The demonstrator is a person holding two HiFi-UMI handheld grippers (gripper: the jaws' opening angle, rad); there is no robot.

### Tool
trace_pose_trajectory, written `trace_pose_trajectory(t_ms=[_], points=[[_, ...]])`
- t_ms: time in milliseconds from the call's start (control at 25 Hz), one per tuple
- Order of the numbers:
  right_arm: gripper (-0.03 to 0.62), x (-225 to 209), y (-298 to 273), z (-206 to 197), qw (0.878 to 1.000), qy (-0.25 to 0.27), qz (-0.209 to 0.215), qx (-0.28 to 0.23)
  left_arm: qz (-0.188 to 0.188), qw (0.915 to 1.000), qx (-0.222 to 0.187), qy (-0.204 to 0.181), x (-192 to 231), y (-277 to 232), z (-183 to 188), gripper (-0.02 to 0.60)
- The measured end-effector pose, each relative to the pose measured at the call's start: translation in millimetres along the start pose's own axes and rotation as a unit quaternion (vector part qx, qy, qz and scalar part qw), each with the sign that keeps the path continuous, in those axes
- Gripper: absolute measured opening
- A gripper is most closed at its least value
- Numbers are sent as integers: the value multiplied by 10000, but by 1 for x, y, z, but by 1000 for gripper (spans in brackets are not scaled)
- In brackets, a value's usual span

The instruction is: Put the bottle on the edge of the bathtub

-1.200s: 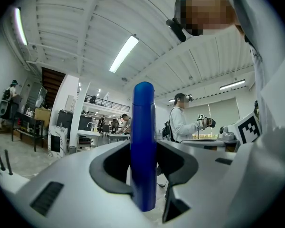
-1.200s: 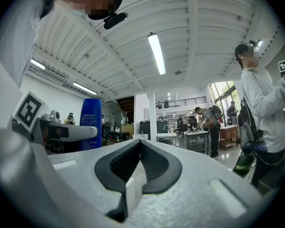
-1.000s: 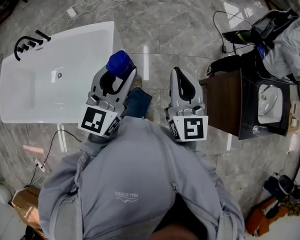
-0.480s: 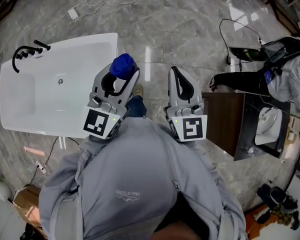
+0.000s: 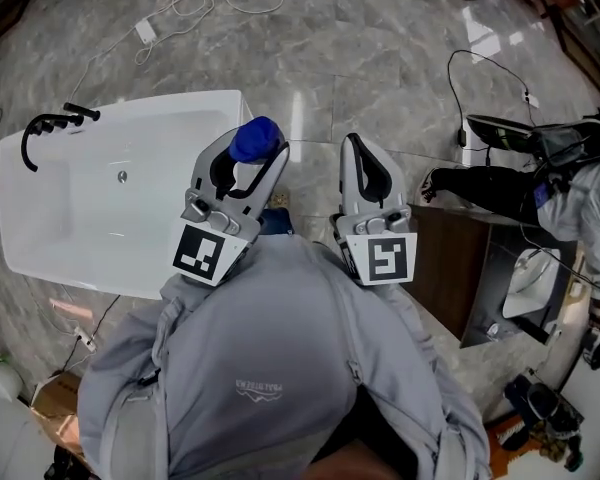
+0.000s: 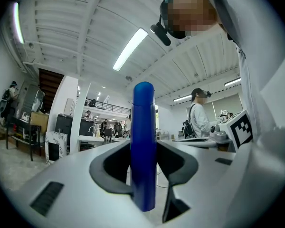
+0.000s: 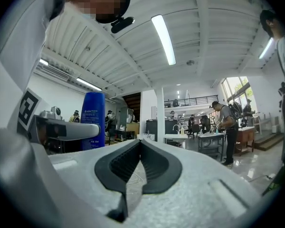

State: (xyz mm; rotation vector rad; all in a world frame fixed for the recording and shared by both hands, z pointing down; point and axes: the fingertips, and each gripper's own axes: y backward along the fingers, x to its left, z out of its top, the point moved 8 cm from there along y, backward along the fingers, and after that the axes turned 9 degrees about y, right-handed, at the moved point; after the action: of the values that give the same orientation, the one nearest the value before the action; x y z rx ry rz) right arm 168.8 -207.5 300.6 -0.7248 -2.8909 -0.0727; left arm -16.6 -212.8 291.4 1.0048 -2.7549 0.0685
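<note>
My left fingers [image 6: 115, 169] grip the tall blue plastic bottle [image 6: 143, 146] near the white bathtub [image 5: 90, 230]; my right fingers [image 7: 118, 167] are closed, empty.

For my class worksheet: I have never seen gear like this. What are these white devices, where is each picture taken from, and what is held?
There is no robot: a person holds a two-jaw gripper in each hand. The head view looks down from a camera on the person's head. The two gripper views come from cameras riding on each gripper, looking along its jaws. The left gripper is clamped on a blue bottle. The right gripper is shut and empty. A white bathtub stands on the marble floor at the left.
</note>
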Motion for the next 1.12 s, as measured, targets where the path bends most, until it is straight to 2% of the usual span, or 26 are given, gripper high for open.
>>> trace_pose_trajectory(t_ms=[160,280,360,760,960,1120], points=[[3,-7,-27,1,10000,-30,63,-4,107,9999,25,48,22,-17,3,156],[3,-13,-45,-2,9995,88,295,-88,242,9997,13,88,33,-27,3,156],[3,-20,-57,-8,9990,141,431,38,336,9994,12,92,38,-34,2,156],[3,-26,-100,-24,9931,55,1170,-71,1017,9944,-217,167,50,-44,-6,156],[3,-23,-123,-35,9888,-17,1493,-61,1236,9920,-275,13,62,-45,-8,156],[3,-7,-150,-52,9846,24,1748,-10,1448,9890,-283,-73,90,-37,-16,156]])
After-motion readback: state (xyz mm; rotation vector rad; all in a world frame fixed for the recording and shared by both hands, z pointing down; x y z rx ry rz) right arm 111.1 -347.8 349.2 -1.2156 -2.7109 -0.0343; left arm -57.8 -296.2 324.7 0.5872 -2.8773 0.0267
